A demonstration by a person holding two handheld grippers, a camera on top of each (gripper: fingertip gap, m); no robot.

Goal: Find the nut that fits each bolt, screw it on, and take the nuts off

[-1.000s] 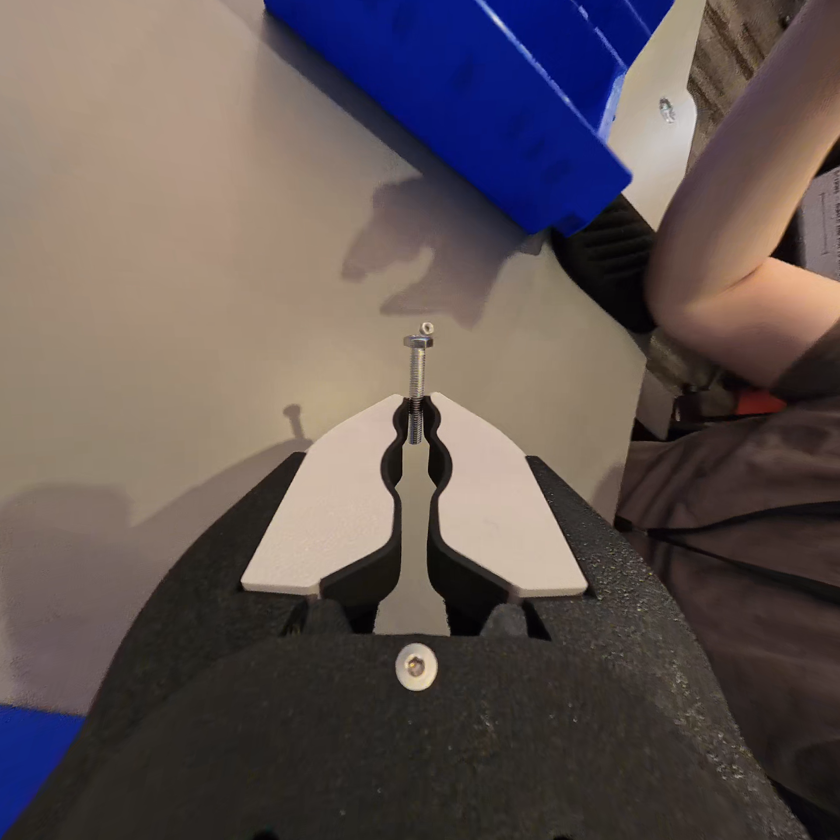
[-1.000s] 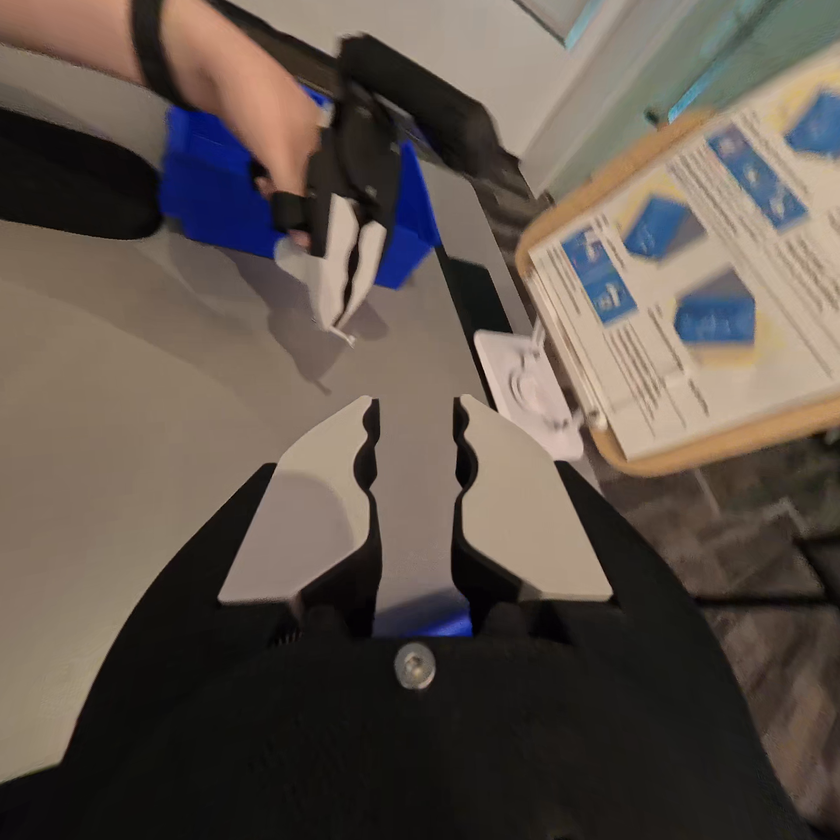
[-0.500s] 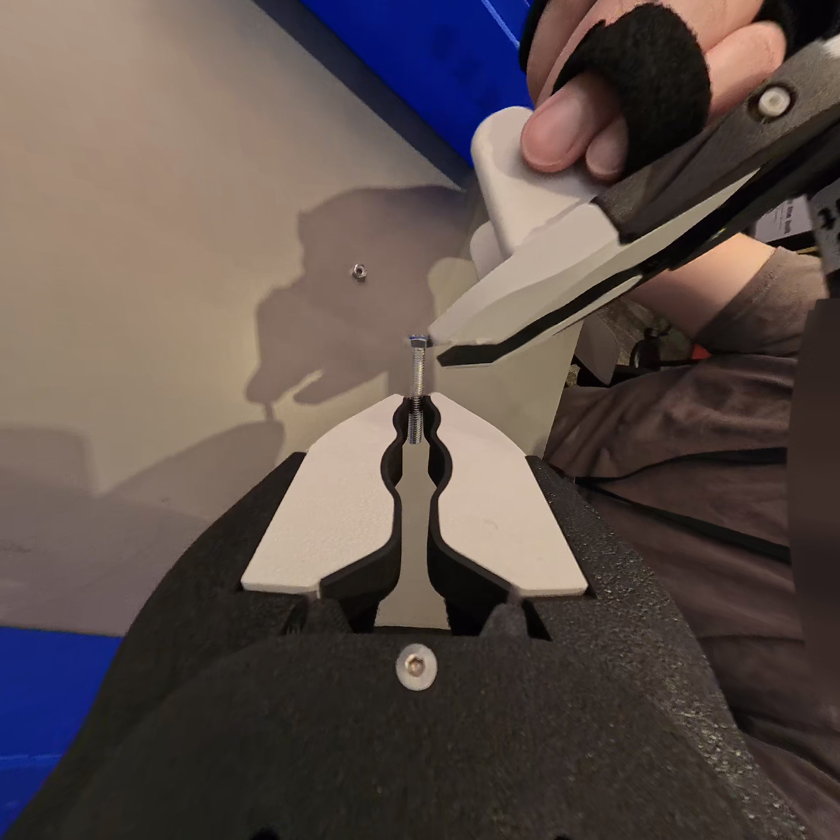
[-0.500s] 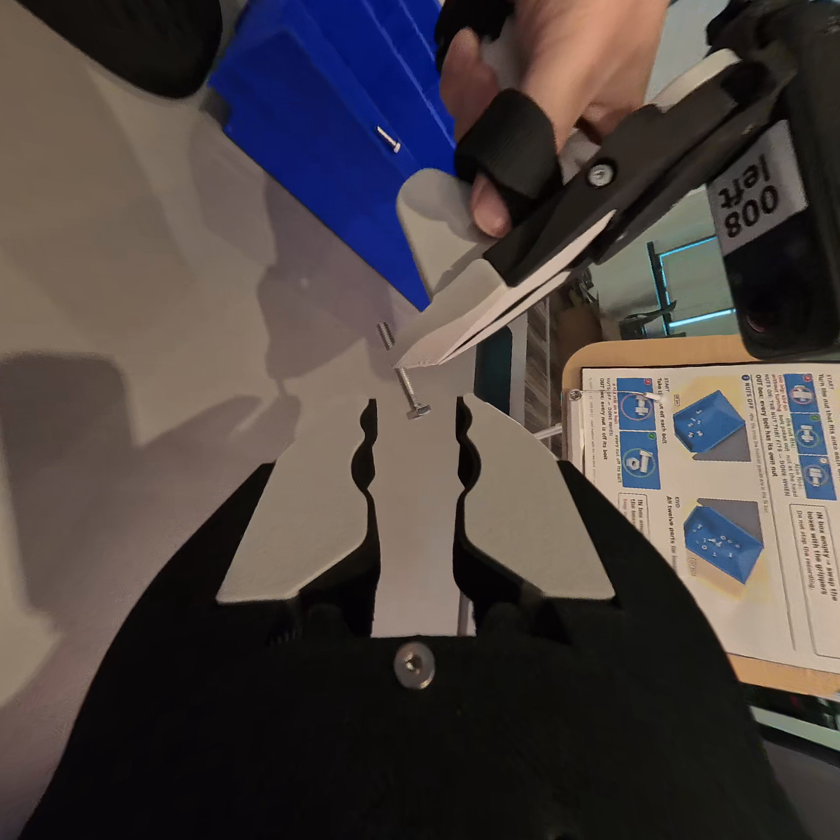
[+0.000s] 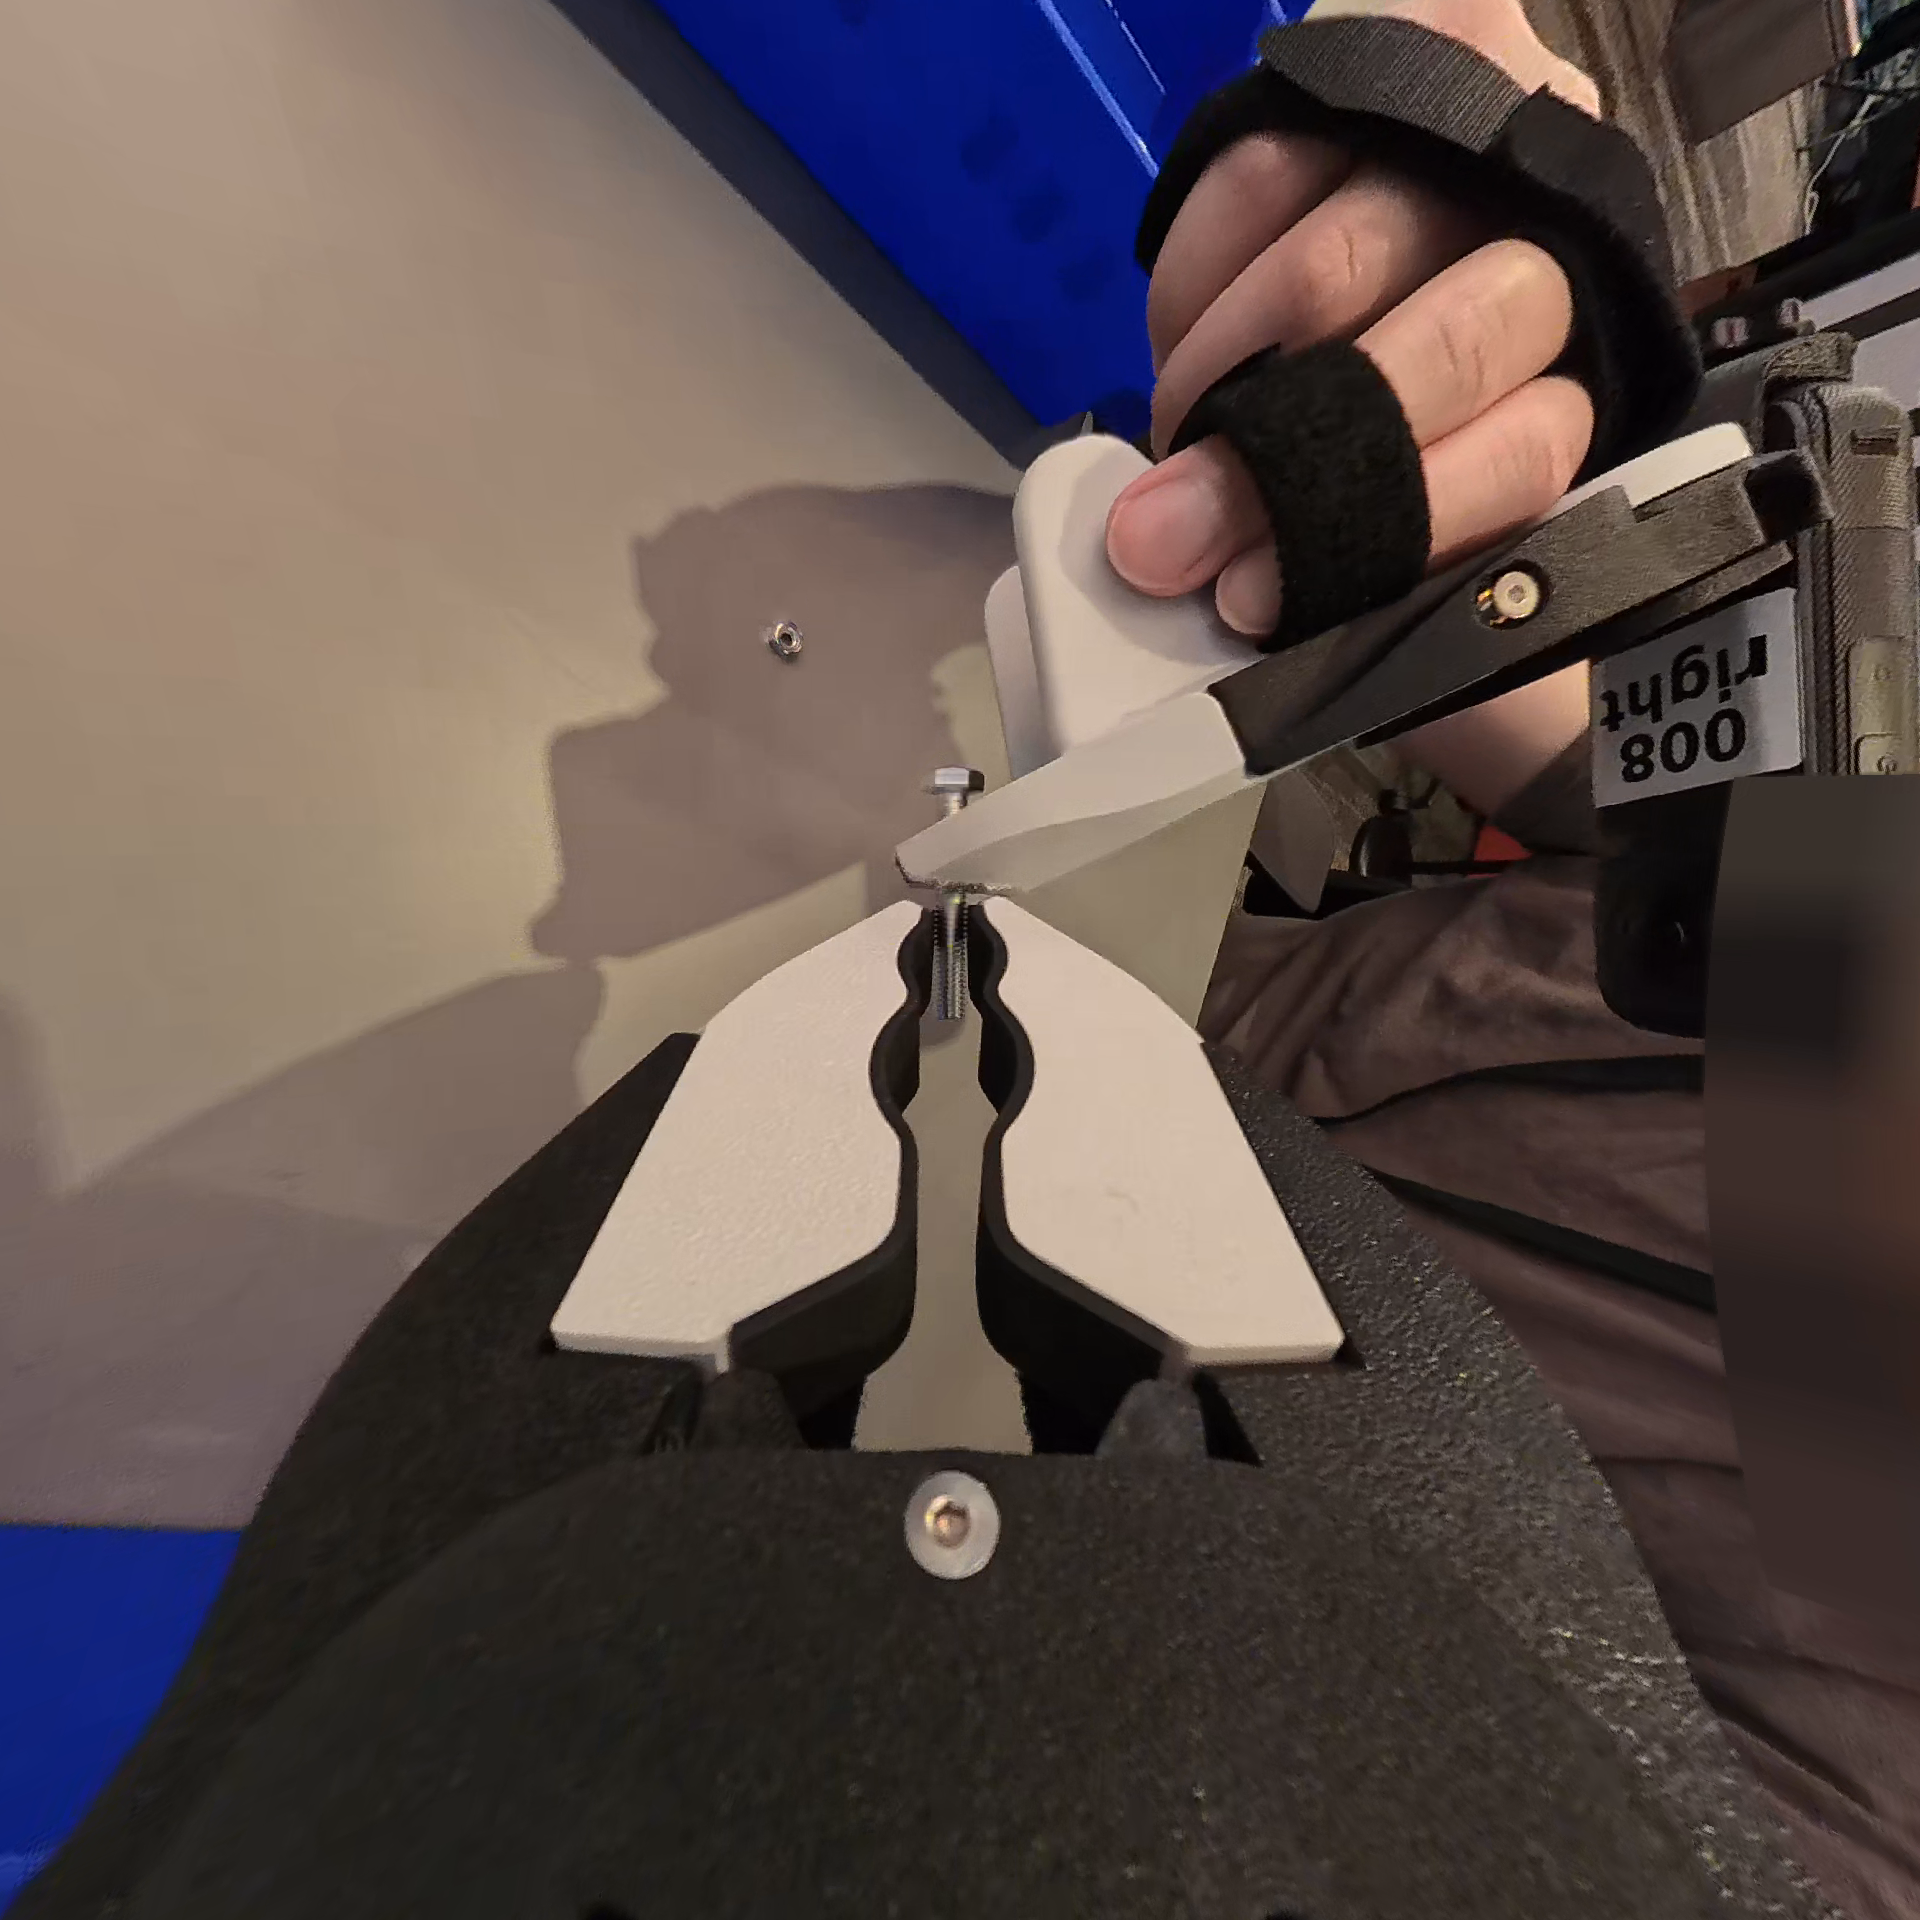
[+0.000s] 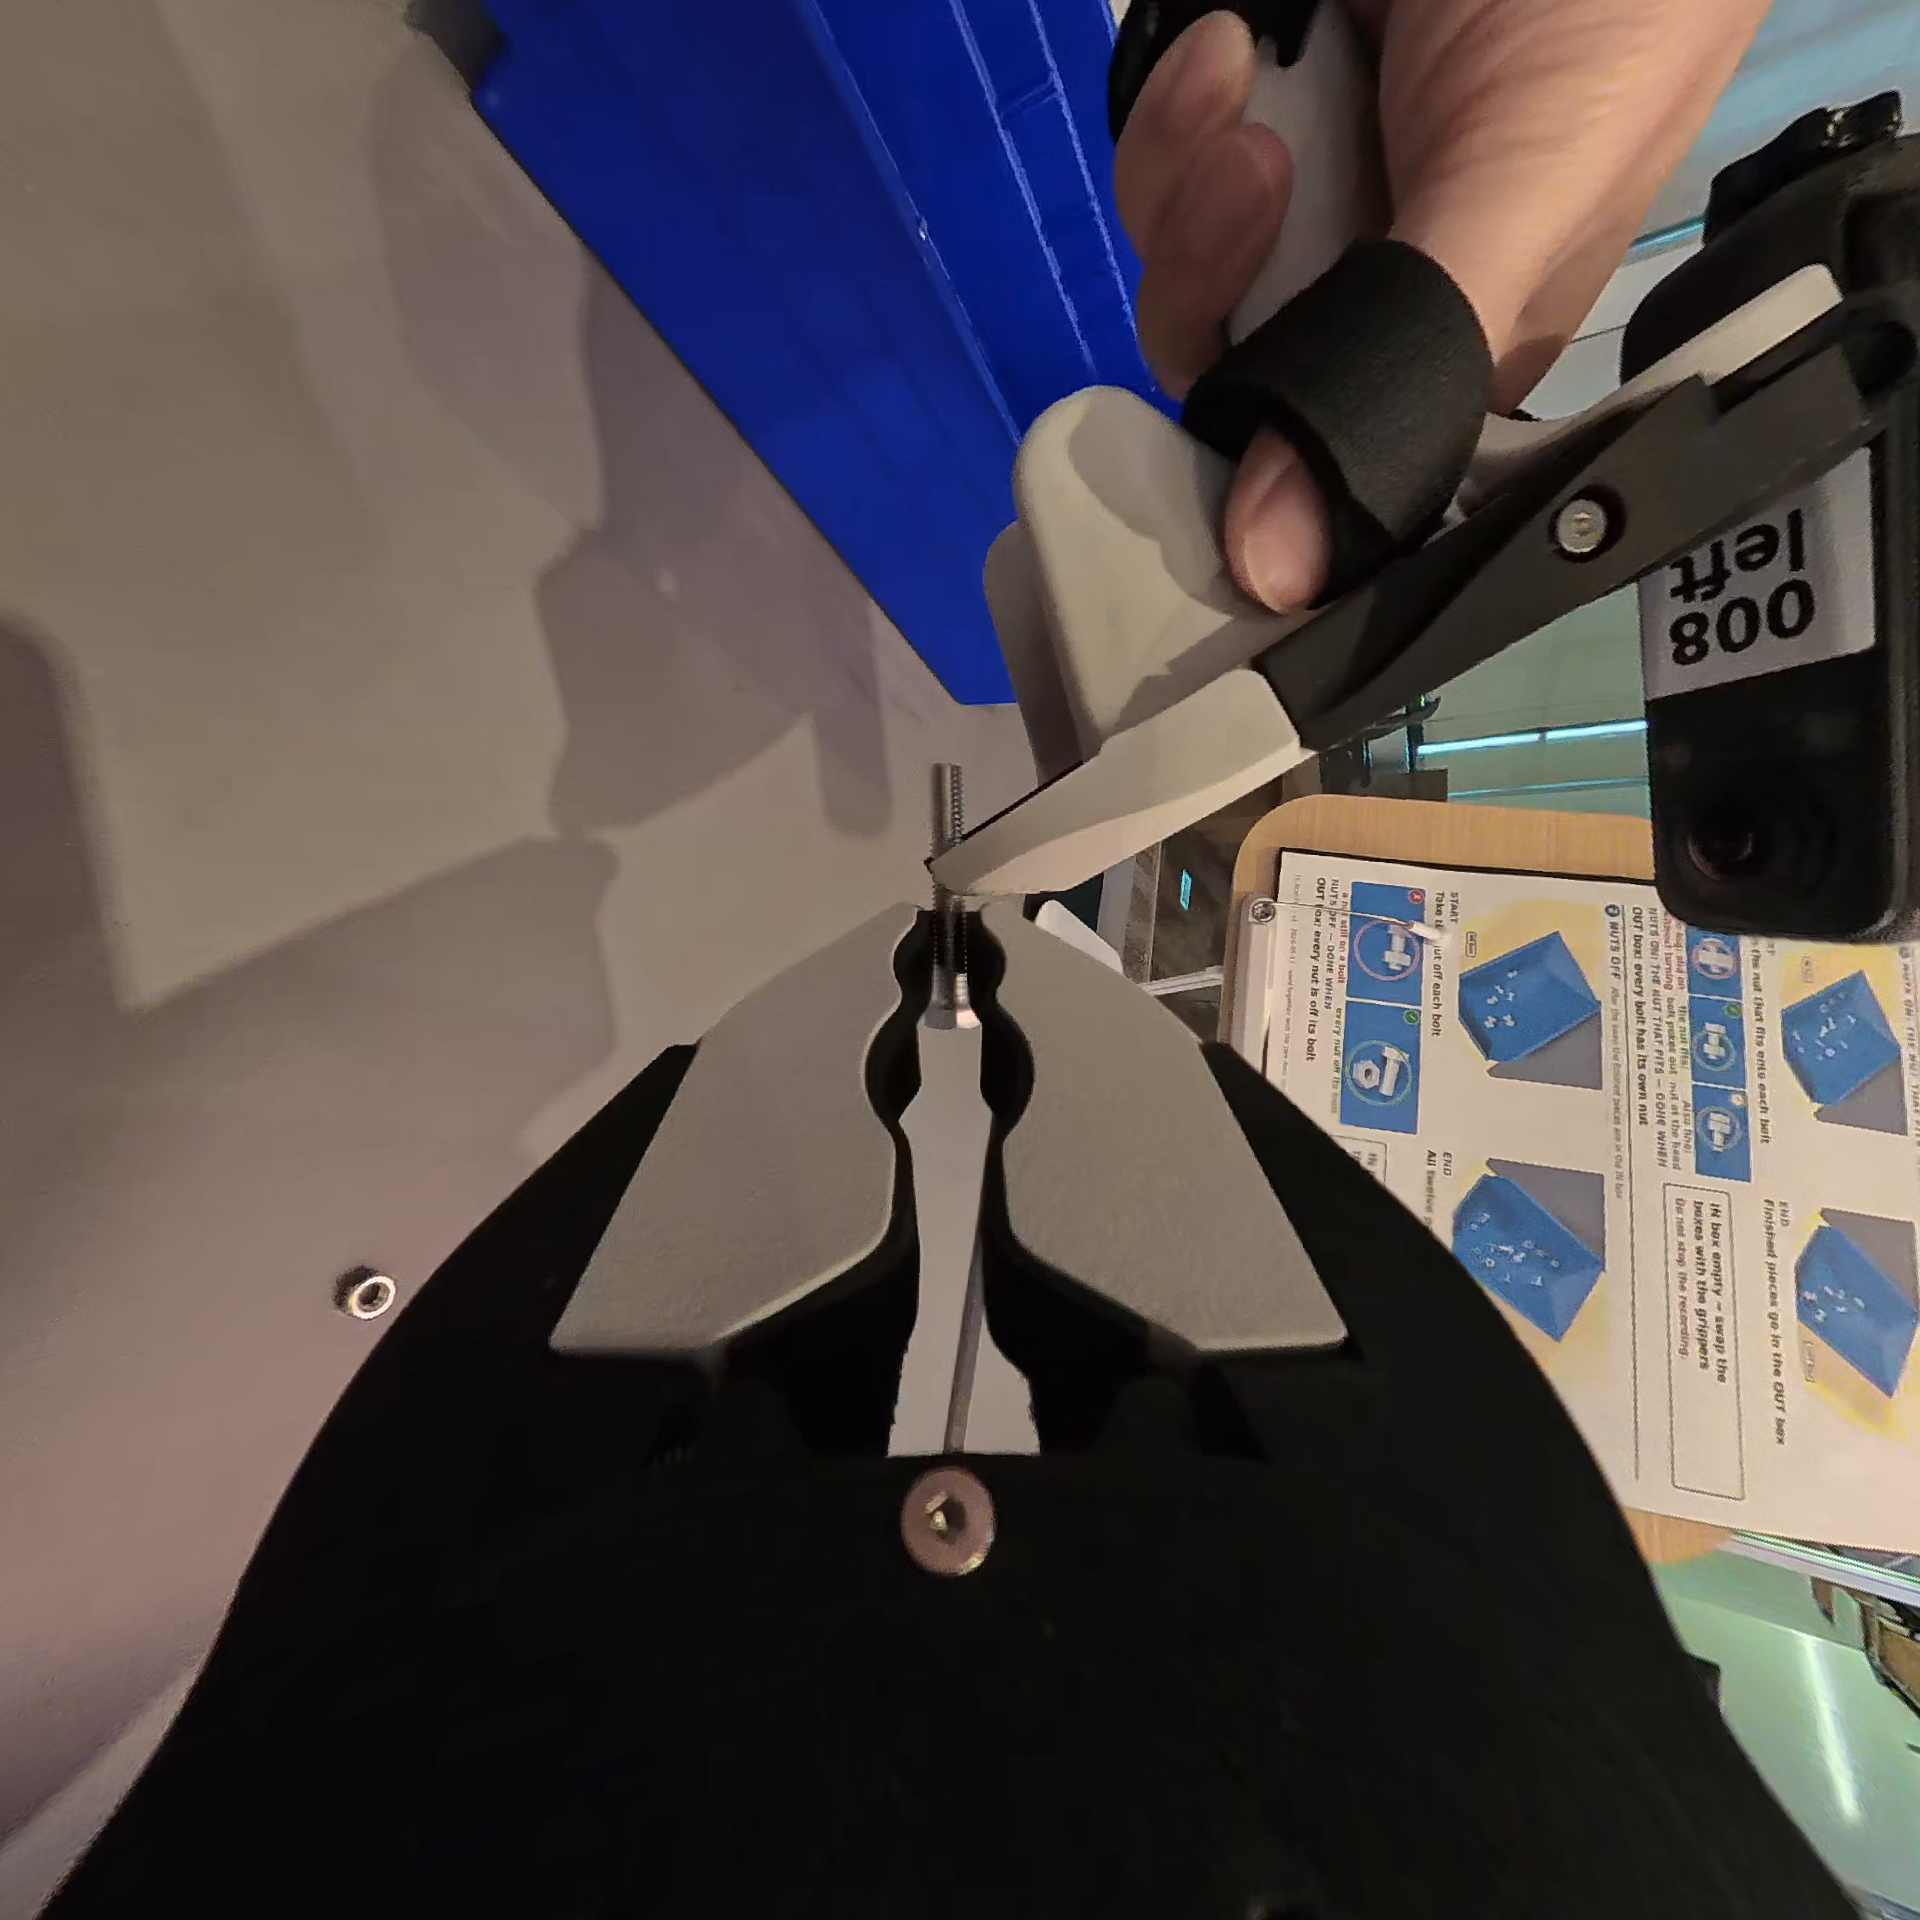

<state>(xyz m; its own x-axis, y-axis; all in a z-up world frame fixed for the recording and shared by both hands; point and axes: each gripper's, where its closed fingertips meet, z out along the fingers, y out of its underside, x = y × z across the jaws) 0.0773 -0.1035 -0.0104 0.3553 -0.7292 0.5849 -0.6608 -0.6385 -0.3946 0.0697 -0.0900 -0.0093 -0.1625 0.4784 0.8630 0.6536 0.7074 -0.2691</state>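
Opposed close wrist views — shared bolt (image 5: 948,971)

The light is soft and fairly dim, warm on the grey table (image 5: 312,416). Broad, blurred-edged shadows of the tools and hands fall across the table in both views, overlapping in several tones. The blue bin (image 6: 831,312) keeps strong colour without glare. Near parts are sharp; the instruction sheet (image 6: 1558,1143) is readable. Wide-angle bending curves the edges, and the corners soften slightly.

white printed label (image 5: 1694,722) on tongs, printed instruction sheet (image 6: 1621,1174)
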